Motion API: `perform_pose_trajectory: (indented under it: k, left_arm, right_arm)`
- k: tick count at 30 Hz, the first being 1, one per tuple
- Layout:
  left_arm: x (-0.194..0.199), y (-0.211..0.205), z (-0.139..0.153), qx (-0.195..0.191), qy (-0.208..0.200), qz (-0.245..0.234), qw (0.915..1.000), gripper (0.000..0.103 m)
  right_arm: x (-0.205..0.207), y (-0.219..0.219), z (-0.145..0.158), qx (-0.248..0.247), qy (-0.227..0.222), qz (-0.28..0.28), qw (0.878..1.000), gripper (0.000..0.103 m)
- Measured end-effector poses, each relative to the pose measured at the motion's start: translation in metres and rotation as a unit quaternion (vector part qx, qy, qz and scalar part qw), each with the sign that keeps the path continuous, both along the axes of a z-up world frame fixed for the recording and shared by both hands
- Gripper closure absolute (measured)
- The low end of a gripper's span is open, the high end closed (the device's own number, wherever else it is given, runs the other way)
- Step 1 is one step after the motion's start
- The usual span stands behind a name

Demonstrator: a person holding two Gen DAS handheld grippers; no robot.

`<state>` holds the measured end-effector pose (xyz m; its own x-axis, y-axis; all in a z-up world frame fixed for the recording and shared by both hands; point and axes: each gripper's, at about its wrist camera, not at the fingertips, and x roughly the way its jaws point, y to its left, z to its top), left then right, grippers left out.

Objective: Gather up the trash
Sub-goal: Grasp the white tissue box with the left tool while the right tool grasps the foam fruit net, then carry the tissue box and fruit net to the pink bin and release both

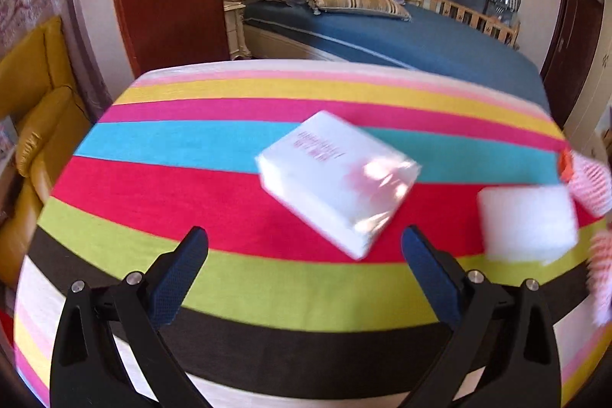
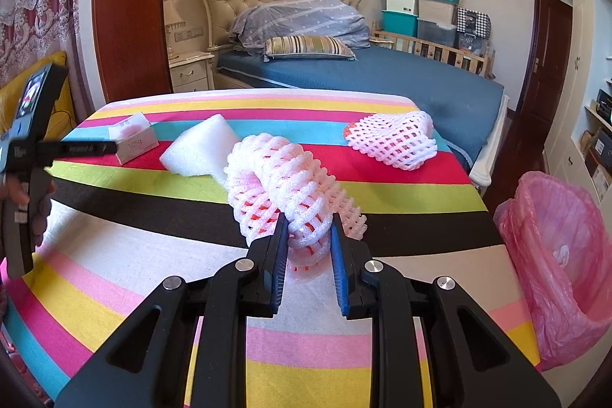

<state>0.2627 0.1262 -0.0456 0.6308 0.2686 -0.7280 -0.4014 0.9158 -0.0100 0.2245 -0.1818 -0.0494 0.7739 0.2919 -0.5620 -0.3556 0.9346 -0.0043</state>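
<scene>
Left wrist view: your left gripper (image 1: 305, 236) is hanging with jaws wide apart and nothing between them, over the striped table (image 1: 237, 278).
Target ahead: the white packet (image 1: 336, 178) is lying just beyond the fingertips, with the white foam block (image 1: 528, 222) near it on the right; this view is blurring, so I advise you to be slowing before you are closing.
Right wrist view: your right gripper (image 2: 308, 222) is clamping one fold of the pink foam net (image 2: 283, 178).
Other trash: a second foam net (image 2: 394, 138) is waiting farther back.
Bin: the pink-lined bin (image 2: 554, 278) is standing beside the table's right edge; be lifting the net clear before you are swinging toward it.
</scene>
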Motion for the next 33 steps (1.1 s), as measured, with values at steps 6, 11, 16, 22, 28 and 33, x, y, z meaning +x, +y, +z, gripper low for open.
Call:
perform_pose_trajectory:
  k: [6,11,16,22,28,33]
  left_arm:
    - [0.045,-0.005,0.0,-0.051,0.012,0.105,0.9931,0.005]
    - [0.071,0.001,-0.01,-0.043,0.03,0.155,0.9865,0.007]
    - [0.062,0.003,-0.017,-0.043,0.037,0.111,0.9922,0.02]
    - [0.006,-0.004,-0.012,-0.03,0.0,0.029,0.9991,0.027]
    - [-0.049,-0.01,-0.011,-0.015,-0.01,-0.053,0.9984,0.028]
    - [-0.09,-0.02,-0.01,-0.011,-0.021,-0.096,0.9951,0.028]
  right_arm:
    - [0.001,0.0,0.0,0.006,0.0,0.001,1.0,0.081]
    - [0.004,-0.003,-0.001,0.016,0.005,0.005,1.0,0.081]
    - [0.004,-0.005,-0.001,0.019,0.003,0.005,1.0,0.081]
    - [-0.004,0.0,0.0,0.002,-0.012,0.01,1.0,0.081]
    - [-0.011,0.007,0.0,-0.004,-0.013,0.015,1.0,0.081]
    - [-0.03,0.021,-0.002,-0.008,-0.012,0.035,0.999,0.081]
